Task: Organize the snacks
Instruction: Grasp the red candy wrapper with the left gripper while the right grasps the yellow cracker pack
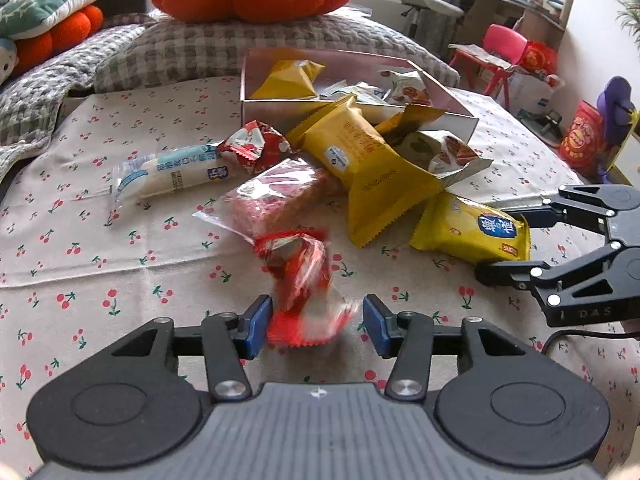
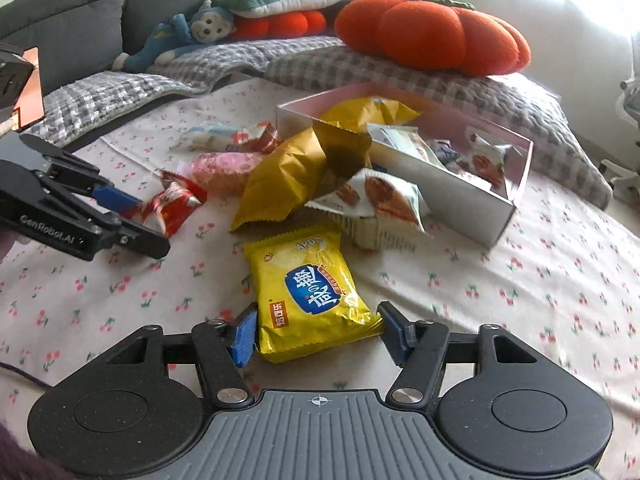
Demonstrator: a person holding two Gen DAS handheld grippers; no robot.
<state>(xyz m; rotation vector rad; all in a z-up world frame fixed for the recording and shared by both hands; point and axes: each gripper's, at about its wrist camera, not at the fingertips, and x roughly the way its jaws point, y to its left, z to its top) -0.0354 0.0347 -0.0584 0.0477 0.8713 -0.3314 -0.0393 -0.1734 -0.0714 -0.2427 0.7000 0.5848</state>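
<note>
Yellow chip bag (image 2: 312, 296) lies on the cherry-print cloth (image 2: 520, 280) between the right gripper (image 2: 320, 332) pads, jaws apart, long axis running away toward the box (image 2: 472, 196). The left gripper (image 1: 316, 320), also apart, straddles a blurred red candy (image 1: 304, 280). Only the right view shows the box's inside clearly

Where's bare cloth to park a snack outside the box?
Free: the cherry-print tablecloth left of the red candy packet, and the stretch right of the yellow chip bag, below the pink box. Crowded: the pile before the box around the gold pastry packet.
</note>
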